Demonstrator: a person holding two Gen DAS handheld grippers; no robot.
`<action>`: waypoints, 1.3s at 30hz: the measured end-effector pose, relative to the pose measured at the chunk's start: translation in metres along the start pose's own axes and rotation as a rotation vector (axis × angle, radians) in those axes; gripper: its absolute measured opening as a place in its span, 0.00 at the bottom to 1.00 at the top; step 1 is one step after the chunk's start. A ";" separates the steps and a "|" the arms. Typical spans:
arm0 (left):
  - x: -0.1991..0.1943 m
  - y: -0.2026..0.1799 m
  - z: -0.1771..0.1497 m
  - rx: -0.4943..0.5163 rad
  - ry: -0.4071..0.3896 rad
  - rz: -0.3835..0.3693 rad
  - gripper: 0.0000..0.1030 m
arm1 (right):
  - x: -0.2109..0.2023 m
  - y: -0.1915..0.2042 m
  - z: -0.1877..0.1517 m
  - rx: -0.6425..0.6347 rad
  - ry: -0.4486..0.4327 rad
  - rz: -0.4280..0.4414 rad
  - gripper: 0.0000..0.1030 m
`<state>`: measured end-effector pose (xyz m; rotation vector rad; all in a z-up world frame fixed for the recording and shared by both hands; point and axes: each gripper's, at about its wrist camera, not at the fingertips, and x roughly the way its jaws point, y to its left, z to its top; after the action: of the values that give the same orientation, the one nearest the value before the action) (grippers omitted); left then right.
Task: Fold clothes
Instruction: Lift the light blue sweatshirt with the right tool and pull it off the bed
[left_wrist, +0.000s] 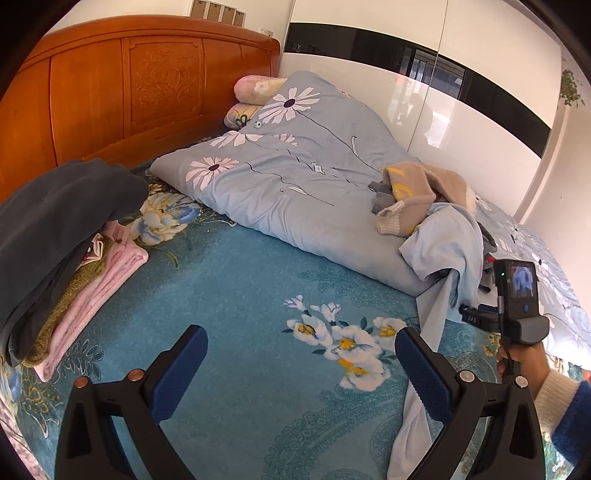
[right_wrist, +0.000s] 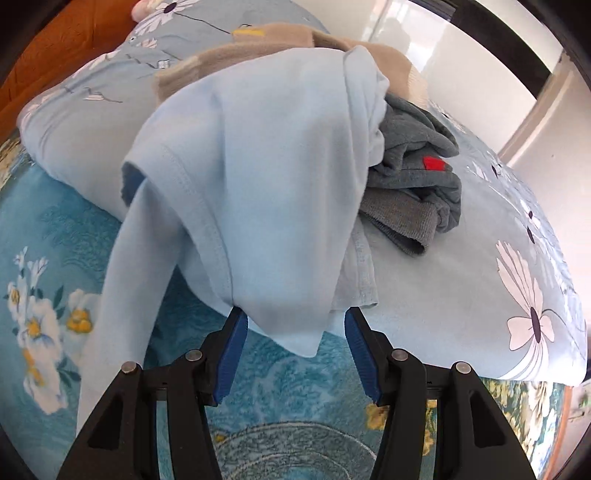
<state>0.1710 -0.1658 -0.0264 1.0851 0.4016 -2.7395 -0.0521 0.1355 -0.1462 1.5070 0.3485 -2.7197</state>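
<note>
My left gripper (left_wrist: 301, 350) hangs wide open over the teal flowered bedspread (left_wrist: 229, 295), its two blue ribbed pads gripping nothing. My right gripper (right_wrist: 291, 325) is parted too — the hem of the pale blue shirt (right_wrist: 258, 184) droops between its fingers, though I cannot tell if a pad touches it. That soft knit shirt spills off the blue daisy quilt (left_wrist: 295, 166), one sleeve trailing down. Behind it lie a crumpled grey garment (right_wrist: 413, 184) and a fuzzy beige sweater (left_wrist: 417, 192). Far left sits one folded stack (left_wrist: 55, 258) — dark fleece, olive, pink.
</note>
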 end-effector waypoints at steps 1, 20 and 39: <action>0.001 -0.001 0.000 0.002 -0.001 -0.008 1.00 | -0.003 -0.008 0.004 0.047 -0.009 0.013 0.18; -0.033 -0.027 0.010 0.054 -0.065 -0.134 1.00 | -0.306 -0.027 0.135 0.032 -0.689 0.295 0.01; -0.117 0.002 0.023 -0.070 -0.217 -0.239 1.00 | -0.557 -0.045 0.031 -0.115 -1.116 0.727 0.01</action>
<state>0.2412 -0.1680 0.0699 0.7551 0.6252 -2.9833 0.2153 0.1200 0.3451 -0.0878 -0.0811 -2.3565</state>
